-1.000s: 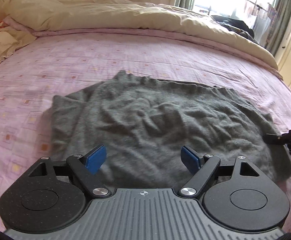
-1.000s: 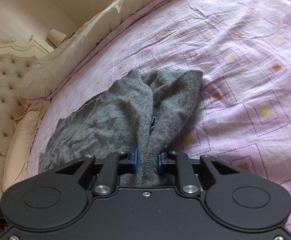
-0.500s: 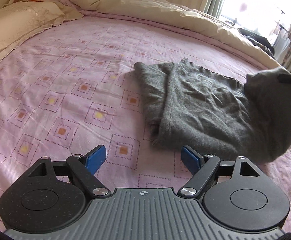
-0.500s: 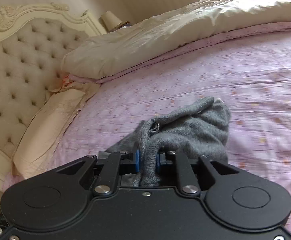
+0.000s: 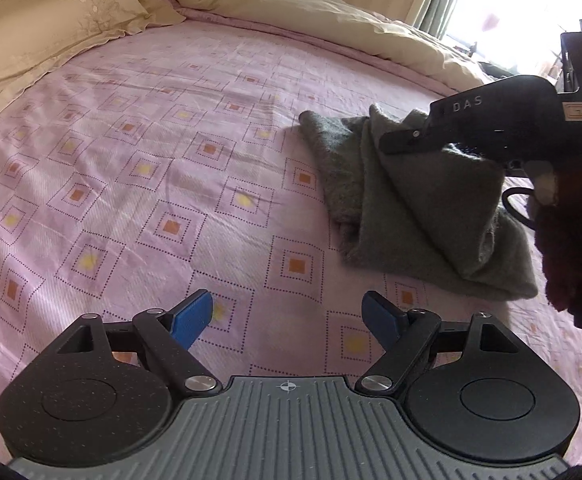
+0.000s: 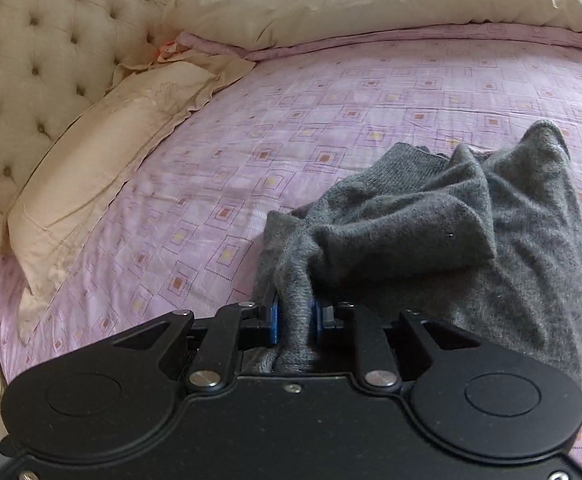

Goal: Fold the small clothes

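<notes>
A grey knit garment (image 5: 419, 200) lies on the pink patterned bedsheet (image 5: 171, 160), one side folded over the rest. My right gripper (image 6: 295, 316) is shut on a bunched edge of the garment (image 6: 471, 240) and holds that edge above the lower layer. In the left wrist view the right gripper (image 5: 491, 124) shows at the right, over the garment. My left gripper (image 5: 289, 316) is open and empty, low over bare sheet to the left of the garment and apart from it.
A cream pillow (image 6: 103, 152) lies at the left by a tufted headboard (image 6: 39, 48). A beige duvet (image 5: 291, 12) is bunched along the far side of the bed. A bright window (image 5: 531, 4) is at the far right.
My right gripper has carried the garment's edge across, folding it over the rest. My left gripper has moved left, off the garment and over bare sheet, still open.
</notes>
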A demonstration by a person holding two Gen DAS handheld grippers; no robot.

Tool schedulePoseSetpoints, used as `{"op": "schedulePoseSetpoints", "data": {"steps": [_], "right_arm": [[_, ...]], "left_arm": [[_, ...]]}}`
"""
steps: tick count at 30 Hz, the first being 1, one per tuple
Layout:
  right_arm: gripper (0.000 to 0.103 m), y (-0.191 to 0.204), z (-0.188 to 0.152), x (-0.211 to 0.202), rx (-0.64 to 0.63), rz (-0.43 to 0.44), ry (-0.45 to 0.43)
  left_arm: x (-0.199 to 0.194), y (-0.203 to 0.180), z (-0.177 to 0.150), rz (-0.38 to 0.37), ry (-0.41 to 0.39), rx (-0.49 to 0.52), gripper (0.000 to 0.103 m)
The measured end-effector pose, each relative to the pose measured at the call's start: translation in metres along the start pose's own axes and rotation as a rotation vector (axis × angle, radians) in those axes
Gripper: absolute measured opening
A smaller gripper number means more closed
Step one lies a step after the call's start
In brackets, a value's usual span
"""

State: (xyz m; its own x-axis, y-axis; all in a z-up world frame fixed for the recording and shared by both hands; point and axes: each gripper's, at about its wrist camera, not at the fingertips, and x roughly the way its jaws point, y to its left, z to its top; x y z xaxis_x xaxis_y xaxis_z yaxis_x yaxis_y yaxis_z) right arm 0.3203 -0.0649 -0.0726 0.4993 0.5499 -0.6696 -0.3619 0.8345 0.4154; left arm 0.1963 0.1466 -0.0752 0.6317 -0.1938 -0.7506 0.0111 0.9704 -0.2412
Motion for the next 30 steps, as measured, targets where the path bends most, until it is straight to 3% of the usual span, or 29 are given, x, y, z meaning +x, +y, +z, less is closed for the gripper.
{"op": "schedulePoseSetpoints", "data": {"steps": [2,5,9,16,22,26,30], "right_arm": [[0.055,-0.003,0.001,-0.013,0.022,0.080,-0.050],[0.056,-0.006,0.007,-0.039,0.049,0.157,-0.138],[0.058,-0.024,0.009,-0.078,0.075,0.155,-0.228],[0.060,-0.060,-0.019,-0.113,0.070,-0.058,-0.275],[0.060,-0.056,-0.046,-0.107,-0.033,-0.177,-0.257],[0.061,-0.049,-0.076,-0.092,-0.147,-0.247,-0.172],[0.071,-0.040,-0.103,-0.086,-0.256,-0.265,-0.122]], "left_arm": [[-0.001,0.001,0.000,0.002,0.000,0.001,0.081],[-0.003,0.000,0.001,-0.006,-0.001,0.007,0.081],[-0.014,-0.006,0.011,-0.015,-0.032,0.036,0.081],[-0.037,-0.037,0.049,-0.063,-0.137,0.121,0.081],[-0.019,-0.075,0.083,-0.058,-0.219,0.208,0.082],[0.016,-0.087,0.079,-0.024,-0.190,0.269,0.081],[0.054,-0.070,0.050,0.124,-0.063,0.290,0.082]]}}
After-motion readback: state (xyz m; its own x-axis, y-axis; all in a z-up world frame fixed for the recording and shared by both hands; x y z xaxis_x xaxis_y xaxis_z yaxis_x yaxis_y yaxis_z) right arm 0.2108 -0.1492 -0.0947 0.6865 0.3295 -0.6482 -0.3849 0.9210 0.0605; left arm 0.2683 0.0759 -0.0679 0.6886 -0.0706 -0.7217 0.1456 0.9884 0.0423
